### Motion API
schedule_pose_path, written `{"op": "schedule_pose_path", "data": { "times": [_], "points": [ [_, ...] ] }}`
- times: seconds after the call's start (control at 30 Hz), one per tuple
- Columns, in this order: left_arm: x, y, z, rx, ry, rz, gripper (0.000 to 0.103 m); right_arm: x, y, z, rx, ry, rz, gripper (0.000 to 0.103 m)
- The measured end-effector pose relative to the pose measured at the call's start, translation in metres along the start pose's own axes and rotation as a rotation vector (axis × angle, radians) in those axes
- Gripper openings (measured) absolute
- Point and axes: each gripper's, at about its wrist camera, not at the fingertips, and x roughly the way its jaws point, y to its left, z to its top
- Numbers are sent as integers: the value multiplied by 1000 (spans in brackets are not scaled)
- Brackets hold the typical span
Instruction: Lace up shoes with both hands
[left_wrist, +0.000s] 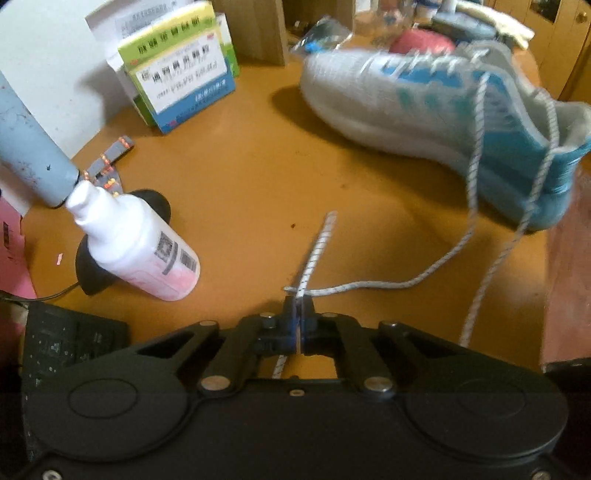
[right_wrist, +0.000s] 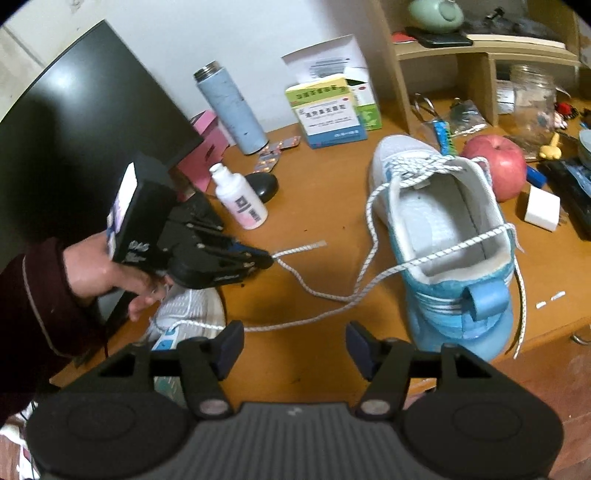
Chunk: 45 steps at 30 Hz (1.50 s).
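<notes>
Wooden desk (right_wrist: 325, 236), cluttered: a dark monitor (right_wrist: 74, 147) at the left of the right wrist view, a shelf unit (right_wrist: 443, 55) at the back, medicine boxes (right_wrist: 328, 114), a blue flask (right_wrist: 229, 107), a white spray bottle (right_wrist: 240, 199) and a red apple (right_wrist: 495, 162) around the work area. The task item, a white and blue sneaker (right_wrist: 443, 229), stands upright near the desk's front edge with its heel toward the right wrist camera; a second shoe (right_wrist: 188, 306) lies partly in view at the lower left, under the left hand (right_wrist: 99, 273). Lacing status, as judged: the white speckled lace (right_wrist: 325, 295) is crossed through the front eyelets over the tongue, so the threading appears largely done; both ends are loose, one running across the shoe opening and trailing over the desk, the other hanging down the far side of the heel. No knot or bow is visible, so the tightening and tying are judged outstanding. Left gripper (left_wrist: 299, 295): clenched on the lace near its tip, with the short aglet end projecting beyond the pads onto the desk. Right gripper (right_wrist: 293, 341): jaws apart, nothing between them, hovering above a slack run of lace in front of the heel. The other lace end is untouched by either tool.
</notes>
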Motion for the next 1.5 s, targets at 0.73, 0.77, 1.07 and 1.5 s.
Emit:
{"op": "schedule_pose_path", "data": {
  "times": [0.73, 0.77, 1.07, 1.5],
  "points": [
    [-102, -76, -36, -137, -185, 33, 0, 28, -48, -3, 610, 30, 284, 61],
    [-98, -81, -36, -110, -175, 36, 0, 27, -50, -4, 612, 34, 270, 61],
    [-82, -93, -42, -65, -101, 60, 1, 44, -52, -32, 686, 119, 248, 55],
    [-83, -68, -63, -64, -91, 38, 13, 81, -55, -70, 970, 64, 153, 38]
  ]
}}
